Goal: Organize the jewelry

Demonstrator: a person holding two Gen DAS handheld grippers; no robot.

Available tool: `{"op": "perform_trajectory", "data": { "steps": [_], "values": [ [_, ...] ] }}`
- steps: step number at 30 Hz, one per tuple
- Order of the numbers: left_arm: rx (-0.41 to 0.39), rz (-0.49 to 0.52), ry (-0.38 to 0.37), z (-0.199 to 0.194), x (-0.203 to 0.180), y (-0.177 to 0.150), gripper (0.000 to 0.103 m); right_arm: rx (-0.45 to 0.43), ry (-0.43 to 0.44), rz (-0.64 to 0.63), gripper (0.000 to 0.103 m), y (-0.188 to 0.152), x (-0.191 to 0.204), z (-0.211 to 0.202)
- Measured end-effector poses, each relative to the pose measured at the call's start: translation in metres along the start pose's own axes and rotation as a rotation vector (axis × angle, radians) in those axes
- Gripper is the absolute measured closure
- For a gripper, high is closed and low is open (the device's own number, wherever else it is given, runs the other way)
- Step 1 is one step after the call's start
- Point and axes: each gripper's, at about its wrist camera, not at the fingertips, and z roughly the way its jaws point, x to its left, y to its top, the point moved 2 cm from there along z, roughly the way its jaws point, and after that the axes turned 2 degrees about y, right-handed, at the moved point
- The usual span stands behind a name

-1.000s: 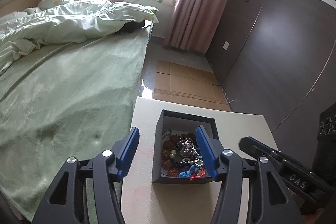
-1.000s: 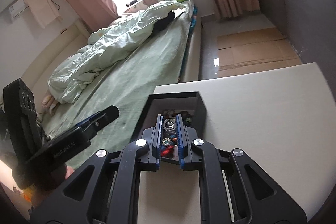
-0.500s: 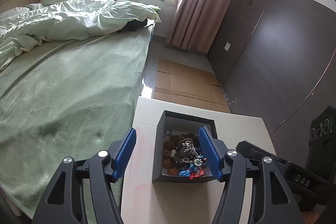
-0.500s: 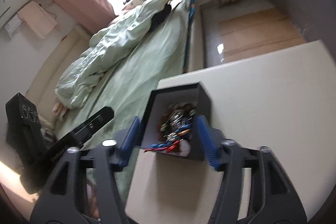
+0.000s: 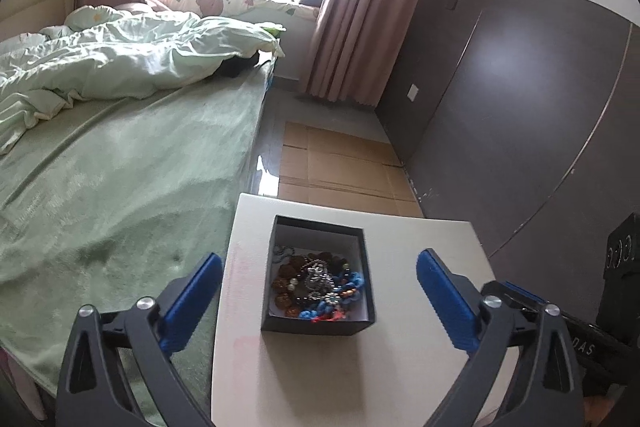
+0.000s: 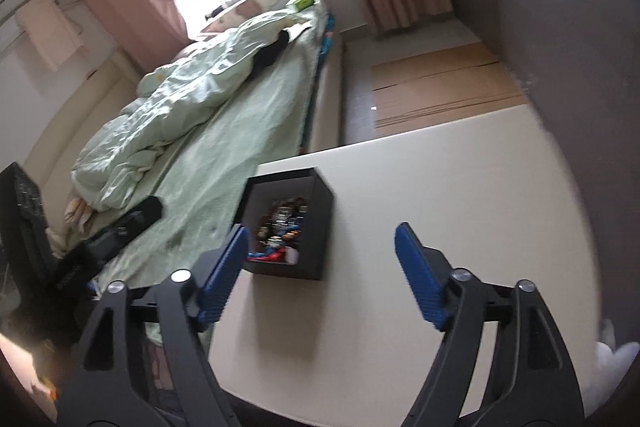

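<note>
An open black box [image 5: 320,323] stands on the white table [image 5: 288,379] near its left edge. It holds a heap of jewelry [image 5: 318,285]: brown beads, silver chains, blue and red cords. My left gripper [image 5: 318,301] is wide open and empty, pulled back above the table, its blue pads either side of the box. In the right wrist view the box [image 6: 310,223] sits ahead and left, with jewelry [image 6: 280,231] inside. My right gripper [image 6: 322,269] is wide open and empty, just behind the box and slightly to its right.
A bed with a green sheet [image 5: 112,187] borders the table's left side. Flat cardboard [image 5: 340,167] lies on the floor beyond the table. A dark panelled wall [image 5: 520,107] runs along the right. The right gripper's body [image 5: 592,339] shows at the left view's lower right.
Both grippers have opened wide and drawn back from the box. The right gripper, shut above the jewelry a second ago, has let go and shifted right.
</note>
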Motion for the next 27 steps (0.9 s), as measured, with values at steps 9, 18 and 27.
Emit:
{"op": "perform_trajectory", "data": {
  "steps": [9,18,27],
  "values": [
    [-0.004,0.088,-0.004,-0.028,-0.027,-0.012,0.009,-0.060,-0.073,0.050,0.005,-0.012,-0.024,-0.054],
    [-0.022,0.128,-0.003,-0.066,-0.028,-0.038,0.009,-0.088,-0.089,0.097,0.005,-0.033,-0.041,-0.094],
    [-0.040,0.170,-0.003,-0.097,-0.037,-0.072,0.009,-0.115,-0.119,0.024,0.005,-0.055,-0.030,-0.126]
  ]
}}
